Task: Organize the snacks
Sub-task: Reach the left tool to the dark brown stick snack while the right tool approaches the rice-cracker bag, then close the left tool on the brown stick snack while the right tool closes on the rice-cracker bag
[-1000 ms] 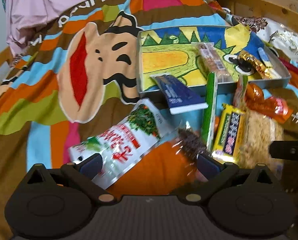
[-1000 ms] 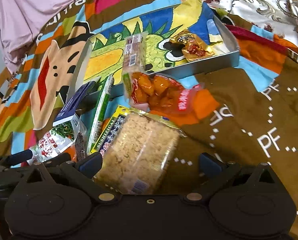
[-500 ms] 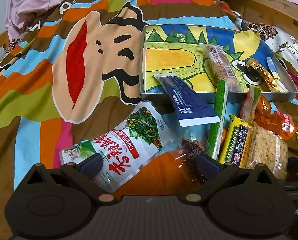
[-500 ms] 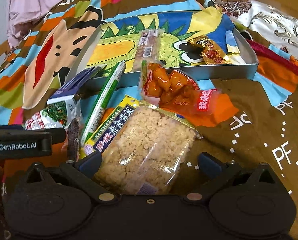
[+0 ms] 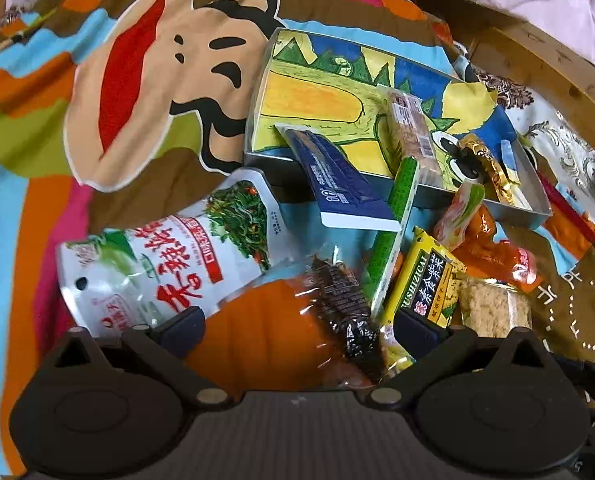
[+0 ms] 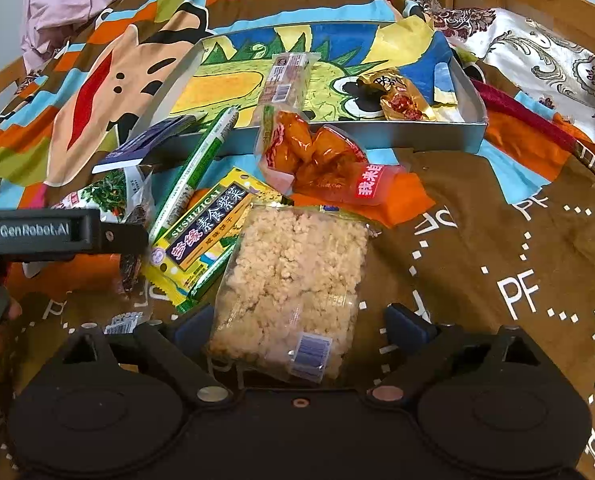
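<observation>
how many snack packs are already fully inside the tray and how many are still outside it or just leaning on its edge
Fully inside the tray: 2 (clear-wrapped bar, gold-wrapped snack)
Leaning on its edge: 3 (blue packet, green stick, orange pouch)
Outside on the blanket: 4 (white seaweed bag, dark clear-wrapped snack, yellow pack, rice-crisp bag)
Total: 9

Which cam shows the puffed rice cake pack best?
Right wrist. The puffed rice cake pack lies whole and centred between the open right gripper fingers, barcode visible. The left wrist view catches only its top part at the lower right, cut off by the gripper body.
</observation>
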`<action>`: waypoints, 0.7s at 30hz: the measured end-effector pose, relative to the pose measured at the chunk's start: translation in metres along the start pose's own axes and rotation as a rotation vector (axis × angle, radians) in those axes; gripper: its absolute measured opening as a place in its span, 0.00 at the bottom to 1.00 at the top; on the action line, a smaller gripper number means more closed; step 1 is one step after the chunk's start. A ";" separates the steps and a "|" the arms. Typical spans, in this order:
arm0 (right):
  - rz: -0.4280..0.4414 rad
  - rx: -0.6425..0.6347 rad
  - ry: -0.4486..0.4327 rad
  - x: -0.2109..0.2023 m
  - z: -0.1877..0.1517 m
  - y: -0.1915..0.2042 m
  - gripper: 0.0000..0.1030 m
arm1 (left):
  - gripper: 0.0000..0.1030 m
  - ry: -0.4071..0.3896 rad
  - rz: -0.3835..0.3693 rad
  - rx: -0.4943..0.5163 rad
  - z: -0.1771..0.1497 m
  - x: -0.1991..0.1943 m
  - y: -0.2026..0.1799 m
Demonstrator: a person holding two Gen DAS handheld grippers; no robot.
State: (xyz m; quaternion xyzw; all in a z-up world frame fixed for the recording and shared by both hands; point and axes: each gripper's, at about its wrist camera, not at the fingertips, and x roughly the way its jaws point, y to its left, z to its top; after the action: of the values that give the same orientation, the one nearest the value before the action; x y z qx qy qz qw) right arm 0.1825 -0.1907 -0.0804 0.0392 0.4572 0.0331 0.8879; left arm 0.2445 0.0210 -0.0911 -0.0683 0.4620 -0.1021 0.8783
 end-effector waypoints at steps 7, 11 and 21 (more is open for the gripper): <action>-0.007 -0.025 -0.019 0.008 0.003 0.004 0.93 | 0.99 0.009 0.000 0.097 -0.007 0.016 -0.016; -0.010 -0.049 -0.022 0.008 0.001 0.006 0.92 | 0.93 -0.007 -0.005 0.121 -0.009 0.012 -0.018; 0.028 -0.058 -0.025 0.002 -0.001 0.004 0.77 | 0.70 0.020 -0.031 -0.011 -0.004 0.002 0.007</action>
State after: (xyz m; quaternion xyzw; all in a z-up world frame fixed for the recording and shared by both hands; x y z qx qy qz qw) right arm 0.1833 -0.1861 -0.0822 0.0201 0.4444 0.0584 0.8937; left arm 0.2430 0.0270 -0.0966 -0.0795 0.4702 -0.1140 0.8715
